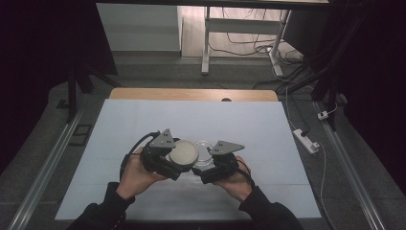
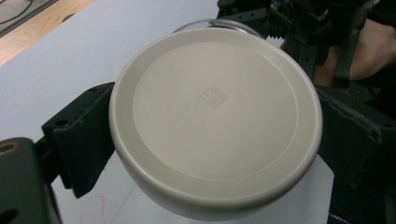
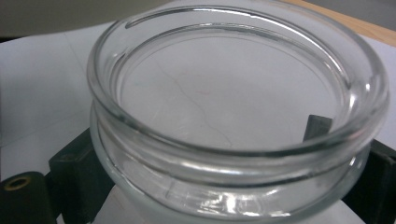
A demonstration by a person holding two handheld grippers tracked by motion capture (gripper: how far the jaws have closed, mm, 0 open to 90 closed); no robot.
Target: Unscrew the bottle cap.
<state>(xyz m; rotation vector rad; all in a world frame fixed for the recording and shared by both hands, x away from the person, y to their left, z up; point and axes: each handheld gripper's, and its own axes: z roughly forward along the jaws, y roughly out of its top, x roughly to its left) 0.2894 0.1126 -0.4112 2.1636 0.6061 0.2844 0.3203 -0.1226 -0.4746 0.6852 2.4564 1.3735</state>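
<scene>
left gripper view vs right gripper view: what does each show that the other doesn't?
Left gripper view: a cream lid, top up, clamped between the left tool's jaws, with the right tool and a hand behind it. Right gripper view: an open, empty glass jar held between that tool's jaws. Both: the white table cover.
</scene>
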